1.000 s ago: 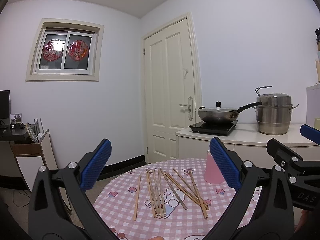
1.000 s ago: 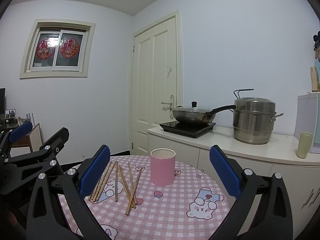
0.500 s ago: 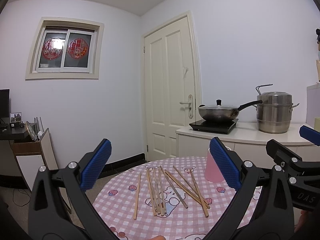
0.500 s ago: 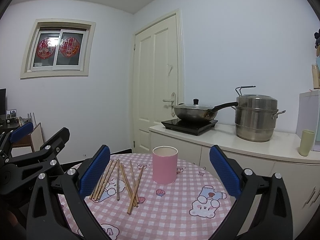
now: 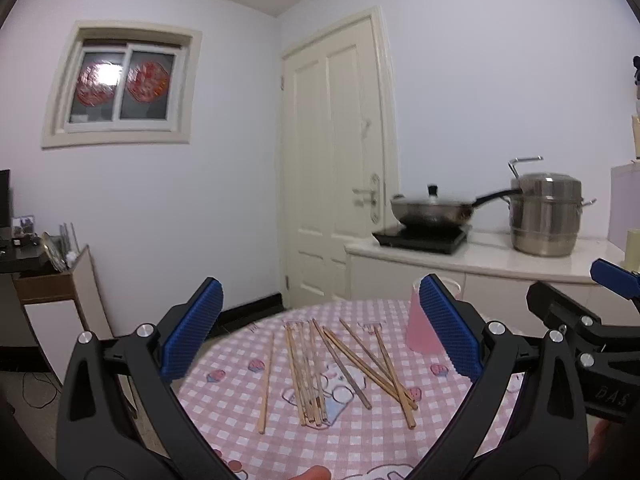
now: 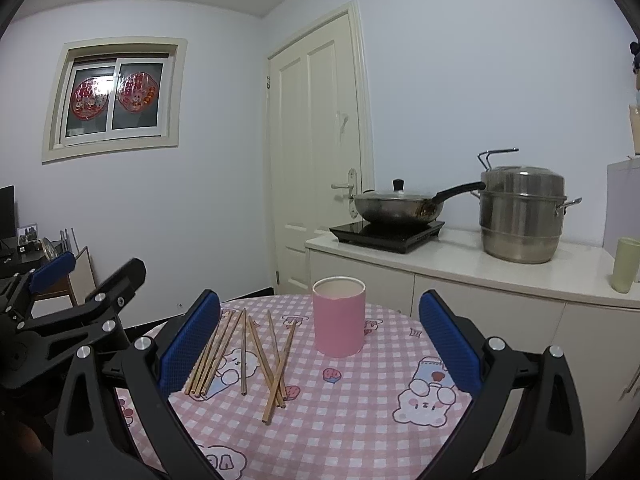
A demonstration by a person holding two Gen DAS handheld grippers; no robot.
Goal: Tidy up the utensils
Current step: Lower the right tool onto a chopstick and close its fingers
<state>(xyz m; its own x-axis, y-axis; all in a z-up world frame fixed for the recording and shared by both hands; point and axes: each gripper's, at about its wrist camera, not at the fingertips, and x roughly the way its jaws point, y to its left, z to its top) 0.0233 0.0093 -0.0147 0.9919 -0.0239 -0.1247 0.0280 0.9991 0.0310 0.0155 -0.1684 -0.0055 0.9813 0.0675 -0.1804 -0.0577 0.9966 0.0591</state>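
Several wooden chopsticks (image 5: 320, 364) lie scattered on a round table with a pink checked cloth (image 5: 360, 440). An empty pink cup (image 6: 339, 322) stands upright just right of the chopsticks (image 6: 244, 354); in the left wrist view the pink cup (image 5: 420, 336) is half hidden by a blue finger pad. My left gripper (image 5: 320, 340) hovers open above and short of the chopsticks, nothing between its fingers. My right gripper (image 6: 320, 344) is open too, held over the near table in front of the cup. Each gripper shows at the edge of the other's view.
Behind the table runs a white counter (image 6: 460, 264) with an induction hob, a lidded wok (image 6: 396, 204), a steel steamer pot (image 6: 520, 216) and a pale green cup (image 6: 624, 264). A cream door (image 5: 336, 160) stands at the back. A low cabinet (image 5: 56, 292) is at the left.
Both grippers have tilted down and moved slightly closer to the table, so chopsticks and cup sit higher and larger in view. Both stay open; nothing on the table has moved.
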